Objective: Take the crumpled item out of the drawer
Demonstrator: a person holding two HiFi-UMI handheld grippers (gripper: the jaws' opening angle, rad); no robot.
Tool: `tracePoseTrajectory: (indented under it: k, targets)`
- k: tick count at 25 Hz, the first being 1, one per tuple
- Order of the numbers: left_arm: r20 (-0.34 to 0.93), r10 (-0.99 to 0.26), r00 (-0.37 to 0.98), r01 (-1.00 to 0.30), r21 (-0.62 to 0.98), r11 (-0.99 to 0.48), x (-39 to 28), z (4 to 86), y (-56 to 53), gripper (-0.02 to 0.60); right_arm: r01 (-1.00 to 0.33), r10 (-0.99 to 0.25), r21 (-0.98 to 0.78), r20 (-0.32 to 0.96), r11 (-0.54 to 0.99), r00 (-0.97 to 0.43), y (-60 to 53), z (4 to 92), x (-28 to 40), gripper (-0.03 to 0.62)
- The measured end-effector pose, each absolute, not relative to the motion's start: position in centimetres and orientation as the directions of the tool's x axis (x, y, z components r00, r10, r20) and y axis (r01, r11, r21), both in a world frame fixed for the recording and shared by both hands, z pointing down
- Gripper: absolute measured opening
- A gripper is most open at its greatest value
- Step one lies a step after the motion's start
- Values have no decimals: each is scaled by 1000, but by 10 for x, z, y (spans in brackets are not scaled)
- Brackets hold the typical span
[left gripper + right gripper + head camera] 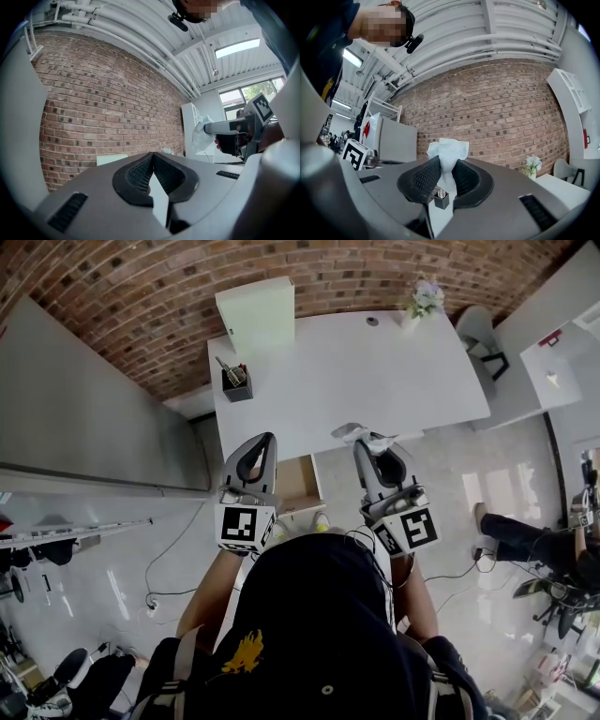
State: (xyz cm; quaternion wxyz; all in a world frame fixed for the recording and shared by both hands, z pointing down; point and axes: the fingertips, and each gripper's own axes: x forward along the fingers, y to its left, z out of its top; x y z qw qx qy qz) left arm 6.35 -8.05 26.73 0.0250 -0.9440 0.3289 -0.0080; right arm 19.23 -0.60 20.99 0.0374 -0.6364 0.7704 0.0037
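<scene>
The crumpled white item (362, 435) sticks up out of my right gripper (360, 448), which is shut on it just off the front edge of the white table (375, 381). In the right gripper view the crumpled item (448, 151) is pinched between the black ribbed pads (423, 178), with my right gripper (445, 165) aimed at the brick wall. The open drawer (298, 486) shows a brown inside below the table edge, between both grippers. My left gripper (269, 440) hovers above the drawer's left side. In its own view my left gripper (152, 161) is shut with nothing in it, and the crumpled item (201, 135) hangs at the right.
On the table stand a black pen holder (235, 382), a tall white box (258, 315) and a small flower vase (424, 301). A chair (483, 336) stands beyond the table's right end. Another person's legs (525, 535) and cables (173, 549) are on the tiled floor.
</scene>
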Motion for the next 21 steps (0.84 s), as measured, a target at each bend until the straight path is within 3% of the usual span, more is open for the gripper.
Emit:
tracePoseTrajectory:
  k: [21]
  targets:
    - [20, -636, 772, -635, -35, -772, 40, 278, -82, 18, -976, -976, -45, -51, 213, -211, -12, 207, 171, 98]
